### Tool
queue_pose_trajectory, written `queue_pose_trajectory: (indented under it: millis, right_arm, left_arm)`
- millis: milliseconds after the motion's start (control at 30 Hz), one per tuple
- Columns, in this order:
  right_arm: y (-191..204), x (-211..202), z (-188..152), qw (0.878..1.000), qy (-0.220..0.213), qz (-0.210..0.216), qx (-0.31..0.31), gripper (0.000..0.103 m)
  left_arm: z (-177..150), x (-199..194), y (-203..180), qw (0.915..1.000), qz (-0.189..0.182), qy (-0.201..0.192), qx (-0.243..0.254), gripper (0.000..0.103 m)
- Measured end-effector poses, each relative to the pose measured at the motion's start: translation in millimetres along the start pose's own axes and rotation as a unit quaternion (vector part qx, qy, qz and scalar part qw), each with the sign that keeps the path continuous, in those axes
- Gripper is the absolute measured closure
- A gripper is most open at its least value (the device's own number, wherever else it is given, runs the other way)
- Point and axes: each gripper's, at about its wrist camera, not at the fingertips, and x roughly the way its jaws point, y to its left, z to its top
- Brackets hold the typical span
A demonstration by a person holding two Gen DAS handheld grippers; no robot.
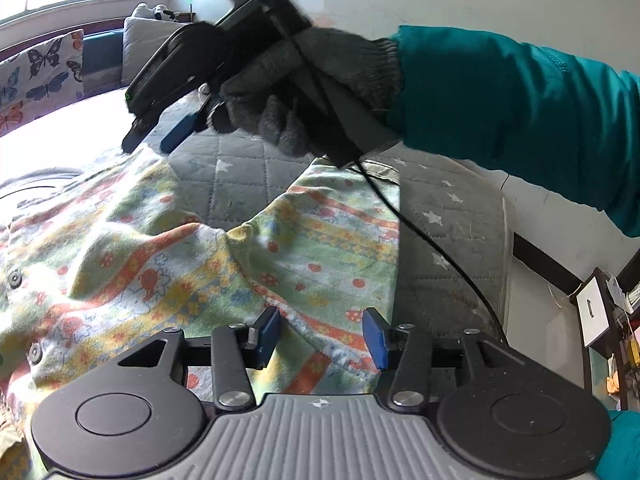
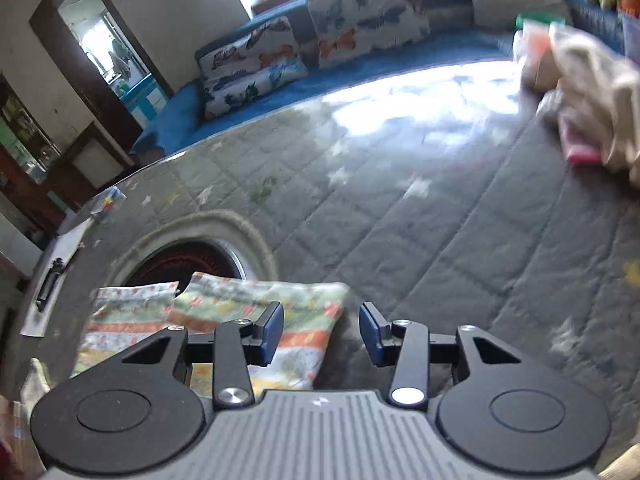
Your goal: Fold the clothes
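A patterned green, yellow and orange child's garment (image 1: 168,248) with snap buttons lies rumpled on a grey quilted star-print cover (image 1: 440,240). My left gripper (image 1: 322,338) is open just above the garment's near hem, holding nothing. My right gripper (image 1: 160,136), held by a grey-gloved hand (image 1: 304,88), hovers open over the garment's far edge. In the right wrist view my right gripper (image 2: 322,334) is open and empty over the garment's sleeve (image 2: 256,312) and the grey cover (image 2: 440,220).
A round opening with a dark red inside (image 2: 188,264) sits in the cover behind the garment. A pile of other clothes (image 2: 580,88) lies at the far right. Butterfly cushions (image 2: 360,8) line a blue bench. A black cable (image 1: 420,232) trails across the cover.
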Motion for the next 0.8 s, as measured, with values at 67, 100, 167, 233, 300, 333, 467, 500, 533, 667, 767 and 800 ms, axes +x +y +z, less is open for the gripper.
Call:
queue_pose_trajectory:
  millis: [67, 100, 167, 233, 300, 333, 467, 500, 533, 667, 767, 800]
  right_arm:
    - [3.7, 6.9, -1.7, 1.0, 0.003, 0.003, -0.012, 0.072]
    - [5.9, 8.4, -1.7, 1.0, 0.002, 0.002, -0.019, 0.091]
    - [13.9, 10.7, -0.7, 0.999, -0.008, -0.012, -0.038, 0.1]
    - [22.2, 8.1, 0.8, 0.997, -0.036, -0.025, -0.059, 0.101]
    - [27.6, 10.4, 1.8, 0.996, -0.042, -0.037, -0.075, 0.101]
    - [29.3, 14.2, 0.8, 0.995, -0.037, -0.049, -0.083, 0.1]
    - [31.6, 15.6, -2.7, 0.99, -0.045, -0.082, -0.104, 0.078]
    - [31.6, 9.3, -2.4, 0.99, -0.051, -0.084, -0.103, 0.078]
    - [31.5, 3.1, -2.1, 0.989, -0.057, -0.086, -0.102, 0.078]
    - [41.3, -23.6, -12.9, 0.988, -0.063, -0.059, -0.125, 0.078]
    - [54.8, -46.5, -34.5, 0.985, -0.054, -0.028, -0.162, 0.078]
    - [60.1, -51.9, -45.1, 0.983, -0.048, -0.019, -0.176, 0.078]
  left_arm:
    - [-0.1, 1.8, 0.8, 1.0, -0.002, 0.002, -0.001, 0.053]
    - [-0.2, 2.3, 1.4, 1.0, -0.003, 0.003, -0.002, 0.053]
    - [-0.5, 2.6, 1.3, 1.0, -0.006, 0.003, -0.002, 0.052]
    - [-1.3, 3.8, 0.3, 0.9999, -0.01, 0.002, 0.0, 0.051]
    - [-2.0, 5.7, -1.8, 0.9999, -0.012, -0.001, 0.003, 0.045]
    - [-1.8, 6.5, -3.0, 0.9999, -0.012, -0.001, 0.004, 0.044]
    - [-0.9, 5.8, -2.6, 0.9999, -0.012, -0.002, -0.006, 0.041]
    - [-1.2, 4.1, -1.9, 0.9999, -0.011, -0.002, -0.01, 0.041]
    - [-1.4, 1.8, -1.5, 0.9999, -0.007, -0.004, -0.013, 0.041]
    - [-3.9, -23.4, -1.5, 0.999, 0.01, -0.037, -0.025, 0.041]
    - [-11.9, -50.9, 2.6, 0.9961, 0.033, -0.068, -0.045, 0.04]
    - [-17.2, -61.2, 5.6, 0.9947, 0.044, -0.077, -0.053, 0.039]
